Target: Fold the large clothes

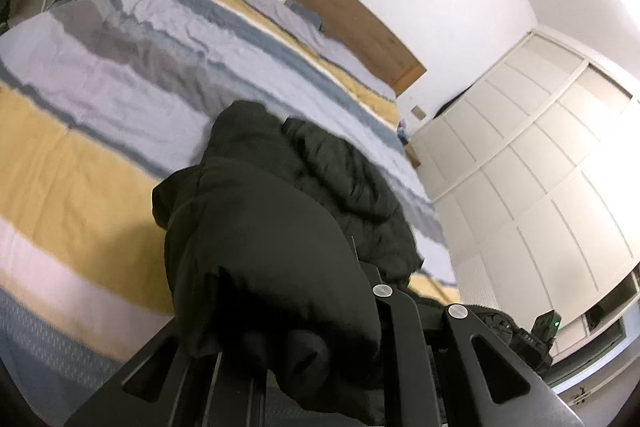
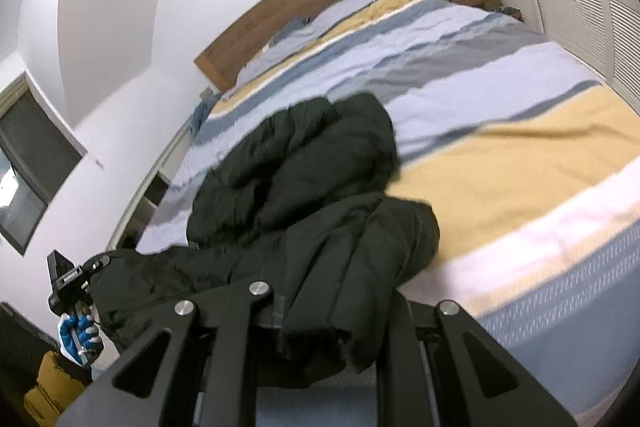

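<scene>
Pinching the near edge of the dark puffy jacket (image 2: 304,187), which trails across the striped bed (image 2: 520,155), the left gripper (image 1: 360,311) and right gripper (image 2: 332,311) should probably lift level together, keeping the hem taut.

One jacket (image 2: 304,171), one bed (image 2: 500,75), two pillows (image 1: 280,3)

White walls, wooden headboard (image 1: 320,3), striped bedding (image 2: 500,115), seemingly cream wardrobes (image 1: 532,163).
</scene>
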`<action>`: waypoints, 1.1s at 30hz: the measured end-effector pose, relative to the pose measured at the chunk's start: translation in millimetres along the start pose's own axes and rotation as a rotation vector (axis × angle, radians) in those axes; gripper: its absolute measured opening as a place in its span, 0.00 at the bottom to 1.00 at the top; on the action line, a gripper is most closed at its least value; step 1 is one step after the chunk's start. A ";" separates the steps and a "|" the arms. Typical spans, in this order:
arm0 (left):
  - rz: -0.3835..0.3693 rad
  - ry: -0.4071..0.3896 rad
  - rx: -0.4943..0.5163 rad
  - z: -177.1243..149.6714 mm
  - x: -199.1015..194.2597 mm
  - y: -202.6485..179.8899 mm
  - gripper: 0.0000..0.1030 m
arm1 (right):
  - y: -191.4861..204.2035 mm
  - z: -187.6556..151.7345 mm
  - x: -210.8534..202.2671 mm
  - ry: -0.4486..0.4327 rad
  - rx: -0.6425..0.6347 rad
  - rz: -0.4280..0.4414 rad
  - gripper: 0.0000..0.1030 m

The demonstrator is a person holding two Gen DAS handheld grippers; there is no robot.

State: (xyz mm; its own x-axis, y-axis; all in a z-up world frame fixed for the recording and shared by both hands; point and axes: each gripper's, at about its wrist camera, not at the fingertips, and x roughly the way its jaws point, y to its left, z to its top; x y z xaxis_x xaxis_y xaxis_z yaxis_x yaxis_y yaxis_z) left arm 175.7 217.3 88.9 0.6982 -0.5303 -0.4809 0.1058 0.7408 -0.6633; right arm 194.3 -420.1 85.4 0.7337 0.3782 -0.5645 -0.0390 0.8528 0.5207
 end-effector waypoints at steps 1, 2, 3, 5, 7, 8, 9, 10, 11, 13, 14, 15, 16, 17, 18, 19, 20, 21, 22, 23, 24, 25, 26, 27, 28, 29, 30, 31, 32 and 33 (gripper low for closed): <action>-0.007 -0.006 -0.001 7.7 2.4 -2.3 0.13 | 0.3 8.4 1.5 -0.011 0.003 0.003 0.14; -0.014 -0.016 0.001 20.0 7.3 -5.7 0.13 | 0.7 21.2 4.4 -0.026 0.006 0.010 0.14; -0.017 -0.021 0.004 27.7 9.7 -8.3 0.13 | 1.1 30.4 7.3 -0.035 0.009 0.015 0.14; -0.027 -0.030 0.001 48.3 20.9 -12.1 0.13 | 2.9 56.1 17.4 -0.059 0.020 0.025 0.14; -0.027 -0.034 -0.001 68.0 34.3 -15.8 0.13 | 4.7 76.4 27.0 -0.074 0.028 0.032 0.14; -0.018 -0.036 0.000 80.3 44.4 -17.6 0.13 | 6.2 88.6 34.4 -0.079 0.030 0.035 0.14; -0.014 -0.036 0.001 88.5 52.0 -18.3 0.14 | 8.7 104.3 45.3 -0.082 0.023 0.036 0.14; -0.009 -0.036 0.000 97.7 61.1 -18.4 0.14 | 10.0 116.1 53.4 -0.083 0.016 0.031 0.14; -0.006 -0.036 -0.004 104.7 68.3 -17.6 0.14 | 11.9 126.8 62.4 -0.084 0.011 0.028 0.14; 0.000 -0.032 -0.019 121.7 85.8 -13.4 0.14 | 14.5 146.3 82.4 -0.084 0.006 0.025 0.14; 0.006 -0.028 -0.027 131.2 97.3 -10.6 0.14 | 14.9 155.8 94.0 -0.082 0.001 0.020 0.14; 0.016 -0.022 -0.035 141.0 110.1 -7.8 0.14 | 14.6 164.7 105.3 -0.080 0.001 0.014 0.14; 0.027 -0.018 -0.043 150.2 122.6 -5.0 0.14 | 12.9 173.5 117.9 -0.078 0.008 0.007 0.14; 0.035 -0.016 -0.049 156.9 132.3 -1.8 0.14 | 12.0 180.1 127.0 -0.076 0.016 0.003 0.14; 0.042 -0.014 -0.057 163.7 143.9 2.3 0.14 | 9.8 189.3 141.5 -0.074 0.027 -0.006 0.14; 0.051 -0.013 -0.070 172.9 159.3 7.1 0.14 | 7.7 198.1 156.2 -0.074 0.034 -0.022 0.14; 0.057 -0.012 -0.078 177.2 170.0 9.8 0.14 | 5.8 205.7 169.6 -0.073 0.041 -0.038 0.14; 0.067 -0.008 -0.090 183.5 185.2 15.6 0.14 | 3.6 211.7 180.5 -0.071 0.049 -0.050 0.14; 0.084 0.004 -0.097 189.3 201.2 21.8 0.14 | -0.1 218.6 196.0 -0.066 0.059 -0.066 0.14; 0.111 0.024 -0.094 195.0 218.9 27.3 0.14 | -2.9 224.2 210.1 -0.059 0.060 -0.086 0.14; 0.130 0.040 -0.085 199.4 231.4 31.2 0.14 | -4.7 228.2 222.1 -0.051 0.056 -0.107 0.14; 0.148 0.057 -0.073 204.5 246.3 35.5 0.15 | -7.5 232.8 238.7 -0.037 0.044 -0.135 0.14; 0.161 0.074 -0.061 210.7 264.3 40.7 0.15 | -10.5 236.7 253.7 -0.024 0.032 -0.161 0.14; 0.166 0.085 -0.053 214.7 276.6 45.0 0.15 | -13.6 239.8 266.4 -0.013 0.027 -0.177 0.14; 0.171 0.093 -0.047 219.0 289.4 50.2 0.15 | -16.9 242.6 278.1 -0.003 0.028 -0.185 0.14; 0.176 0.101 -0.038 223.3 305.6 56.8 0.18 | -22.6 245.7 294.2 0.007 0.033 -0.195 0.14; 0.176 0.103 -0.033 225.1 315.2 61.3 0.19 | -26.2 247.3 304.1 0.011 0.037 -0.203 0.15; 0.177 0.105 -0.030 225.9 322.0 65.7 0.20 | -31.5 249.6 314.7 0.016 0.042 -0.210 0.15; 0.179 0.115 -0.032 226.5 332.6 71.4 0.21 | -36.8 250.5 325.5 0.025 0.046 -0.220 0.15; 0.182 0.126 -0.039 225.5 341.9 76.1 0.22 | -43.5 249.9 337.0 0.040 0.054 -0.231 0.15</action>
State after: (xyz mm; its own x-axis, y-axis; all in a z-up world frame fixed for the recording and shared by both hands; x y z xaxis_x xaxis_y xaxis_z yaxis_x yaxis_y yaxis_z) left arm 582.2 185.3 3.2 0.6086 -0.4387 -0.6611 -0.0429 0.8139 -0.5795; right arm 612.8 -419.7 32.6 0.6913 0.1903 -0.6971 0.1640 0.8982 0.4078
